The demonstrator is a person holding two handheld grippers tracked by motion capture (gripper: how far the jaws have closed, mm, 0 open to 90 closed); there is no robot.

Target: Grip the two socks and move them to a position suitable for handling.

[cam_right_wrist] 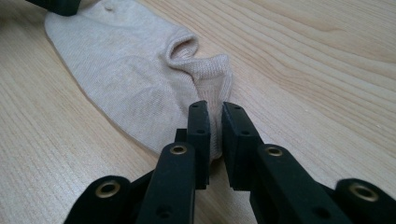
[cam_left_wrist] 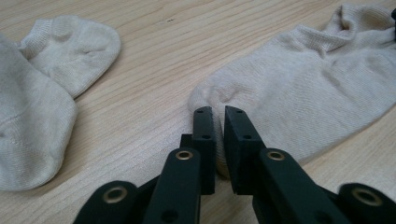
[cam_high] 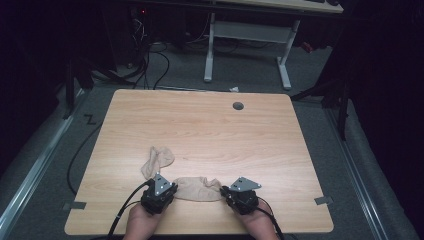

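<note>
Black jaws at both ends of one beige sock, stretched flat on the desk.

Left hand-held gripper point(cam_left_wrist: 219, 112) stands narrow with the toe of the sock point(cam_left_wrist: 317, 84) in the slit between its jaws; whether the pads bite the cloth I cannot tell. Right hand-held gripper point(cam_right_wrist: 215, 108) is nearly closed and pinches the raised cuff fold. The sock lies between the two along the near edge of the desk point(cam_left_wrist: 149, 60), and the second sock point(cam_left_wrist: 37, 107) sits crumpled just beyond my left hand, apart from the first. To do this well, I judge I should keep both ends low and level and pull outward evenly so the cloth smooths without twisting. I should also grip only the fabric's edge, not the wood. No brand, label or writing can be read on socks, desk or jaws.
</note>
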